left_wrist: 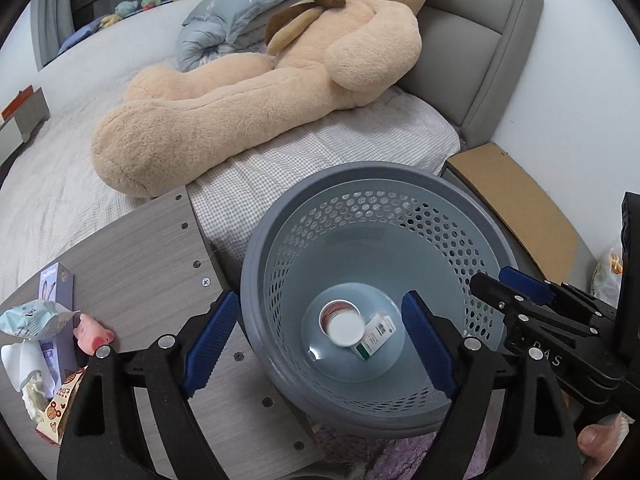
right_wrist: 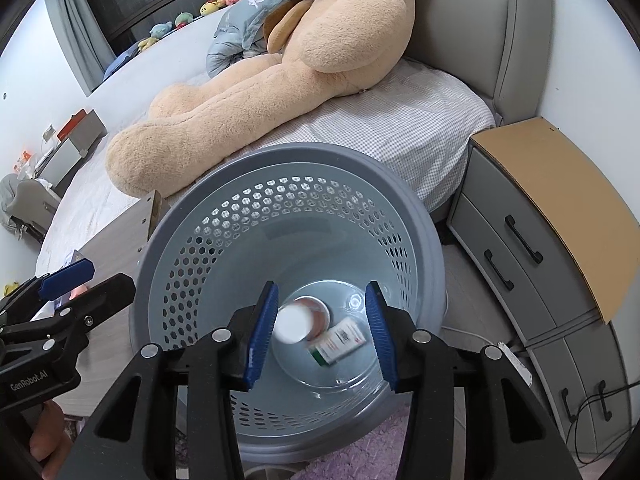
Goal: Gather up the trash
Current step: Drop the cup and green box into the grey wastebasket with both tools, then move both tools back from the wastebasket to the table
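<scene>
- The round grey plastic wastebasket with a perforated wall stands on the floor between the wood-grain counter and the bed, with a grey nightstand on its other side.
- Two pieces of trash are inside it: a paper cup with a white base, blurred in the right wrist view and apparently not yet settled, and a small white-and-green cardboard box just beside it at the bottom.
- The left claw is spread wide above the basket mouth with nothing between its blue pads.
- The right claw is also parted and empty, hanging over the same opening.
- More trash sits at the counter's edge: a crumpled pale-blue plastic wrapper, a printed snack packet and white tissue.
- Judged by looks, all of it is very light and soft. The wrapper and packet are likely slick and will crush, so pinching a bunched fold or a sealed edge seems safest; the tissue can be taken anywhere.
- A small pink pig figure and a lilac carton stand among the litter; whether they count as trash I cannot tell.
- The counter pile is cut off by the picture edge and partly covered by the left claw's arm, so how much remains there is unclear.
- The box's print is too small to read.
</scene>
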A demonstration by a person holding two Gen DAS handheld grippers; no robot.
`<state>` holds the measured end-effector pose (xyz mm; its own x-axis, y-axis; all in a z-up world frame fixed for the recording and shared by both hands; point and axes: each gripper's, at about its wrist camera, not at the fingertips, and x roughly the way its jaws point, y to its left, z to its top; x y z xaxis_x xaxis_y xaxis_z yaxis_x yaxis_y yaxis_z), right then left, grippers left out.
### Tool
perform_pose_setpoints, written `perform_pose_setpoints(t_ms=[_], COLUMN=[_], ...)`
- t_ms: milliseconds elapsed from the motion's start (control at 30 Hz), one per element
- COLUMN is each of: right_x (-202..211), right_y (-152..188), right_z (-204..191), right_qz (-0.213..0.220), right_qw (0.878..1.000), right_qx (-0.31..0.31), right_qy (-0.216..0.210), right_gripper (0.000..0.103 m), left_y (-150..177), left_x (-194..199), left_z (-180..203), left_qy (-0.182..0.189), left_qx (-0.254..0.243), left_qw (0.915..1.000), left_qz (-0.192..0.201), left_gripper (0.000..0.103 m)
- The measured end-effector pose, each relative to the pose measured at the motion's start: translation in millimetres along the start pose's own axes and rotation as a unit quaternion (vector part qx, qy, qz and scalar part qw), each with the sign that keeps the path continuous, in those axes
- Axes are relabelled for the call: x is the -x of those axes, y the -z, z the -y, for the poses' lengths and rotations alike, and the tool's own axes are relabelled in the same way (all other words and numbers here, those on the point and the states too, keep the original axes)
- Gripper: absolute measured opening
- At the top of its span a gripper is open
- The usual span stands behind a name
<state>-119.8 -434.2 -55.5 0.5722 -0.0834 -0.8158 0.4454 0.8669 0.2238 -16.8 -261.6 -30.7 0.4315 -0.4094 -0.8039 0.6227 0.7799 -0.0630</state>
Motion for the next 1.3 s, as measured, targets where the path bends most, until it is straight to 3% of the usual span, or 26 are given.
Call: perform_pose_setpoints(t_ms=[500, 1300], right_x=[7.5, 25.2], right_y=[6.3, 15.6], right_z=[-12.2, -68.7], right_qz=[0.006, 0.02], right_qw=[1.0, 0.998], right_qx=[0.006, 0.052], right_qy=[-0.003, -0.02], right_gripper=[0.052, 0.06], left_y=[5.5, 28.1], left_x=[18.7, 63.7], left_z=[-12.6, -55.8], left_qy=[-0.023, -0.06], left_qx=[0.016, 0.05], left_qw=[0.9994, 0.9952], left_qz=[0.022, 0.058], left_gripper=[0.09, 0.092])
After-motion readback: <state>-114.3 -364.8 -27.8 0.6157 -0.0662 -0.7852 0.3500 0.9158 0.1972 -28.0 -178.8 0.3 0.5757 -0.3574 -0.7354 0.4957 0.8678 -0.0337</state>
